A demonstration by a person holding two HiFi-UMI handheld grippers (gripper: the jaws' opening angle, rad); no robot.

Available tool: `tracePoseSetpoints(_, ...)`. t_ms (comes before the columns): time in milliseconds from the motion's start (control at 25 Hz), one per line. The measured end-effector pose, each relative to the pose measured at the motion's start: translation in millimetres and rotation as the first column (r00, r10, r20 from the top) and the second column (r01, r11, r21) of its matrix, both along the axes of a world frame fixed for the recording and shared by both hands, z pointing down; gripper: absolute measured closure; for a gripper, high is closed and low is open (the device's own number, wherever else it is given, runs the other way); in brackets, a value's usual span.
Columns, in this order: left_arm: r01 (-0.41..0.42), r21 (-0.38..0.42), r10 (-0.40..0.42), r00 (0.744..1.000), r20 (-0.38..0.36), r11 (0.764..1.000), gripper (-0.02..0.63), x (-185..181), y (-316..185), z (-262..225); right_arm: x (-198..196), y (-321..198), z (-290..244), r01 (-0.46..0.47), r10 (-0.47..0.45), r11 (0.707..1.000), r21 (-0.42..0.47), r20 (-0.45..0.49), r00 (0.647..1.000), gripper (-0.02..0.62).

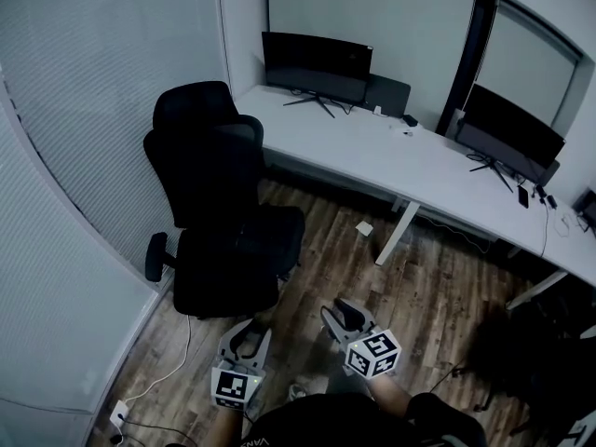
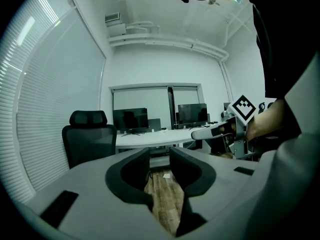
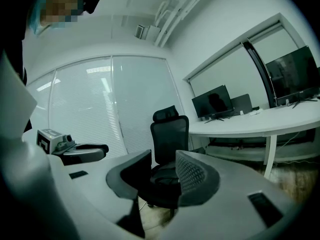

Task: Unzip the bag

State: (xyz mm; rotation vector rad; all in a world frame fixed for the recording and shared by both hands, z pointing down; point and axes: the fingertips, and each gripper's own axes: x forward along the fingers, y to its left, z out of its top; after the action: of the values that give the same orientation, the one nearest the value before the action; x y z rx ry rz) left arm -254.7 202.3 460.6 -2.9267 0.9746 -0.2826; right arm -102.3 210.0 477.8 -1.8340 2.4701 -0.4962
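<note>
At the bottom of the head view: left hand-held gripper (image 1: 250, 329) and right hand-held gripper (image 1: 345, 313), close together above the wood-plank floor (image 1: 428, 287), both pointing forward. Ahead stand a black mesh office chair (image 1: 219, 212) and a long white bench (image 1: 391, 147) carrying black flat monitors (image 1: 317, 63). No bag is identifiable; a dark shapeless mass (image 1: 531, 343) at lower right may or may not be it.

Left gripper view: jaws spread, only floor between them; chair and bench beyond. No bag.

Right gripper view: jaws spread, nothing between them but the distant chair. No bag.

Risk, as judged: the task's thing is out of reach of both tools, so any closing now pinches air. The zipper pull must first be found, and the dim light may cause a missed pull. The two tools are near enough to knock together.
</note>
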Motion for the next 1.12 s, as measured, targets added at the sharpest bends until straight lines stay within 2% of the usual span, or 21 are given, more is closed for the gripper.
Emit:
tracePoseSetpoints(240, 0.014, -0.018, -0.014, 1.0, 0.026, 1.0, 0.427, 8, -21, 15, 10, -30, 18, 0.023, -0.023, 0.999, -0.034, -0.009, 1.0, 0.448)
tracePoseSetpoints(480, 0.049, -0.039, -0.046, 0.996, 0.075, 0.998, 0.397, 22, -48, 34, 22, -66, 34, 0.076, -0.08, 0.995, -0.071, -0.05, 0.996, 0.446)
tracePoseSetpoints(880, 0.135, -0.031, -0.129, 0.98, 0.151, 0.99, 0.385, 55, -100, 52, 49, -134, 67, 0.178, -0.196, 0.973, -0.146, -0.118, 0.973, 0.446)
tracePoseSetpoints(1120, 0.228, -0.063, -0.214, 0.961, 0.176, 0.972, 0.383, 63, -134, 74, 62, -173, 88, 0.227, -0.254, 0.956, -0.186, -0.135, 0.958, 0.446)
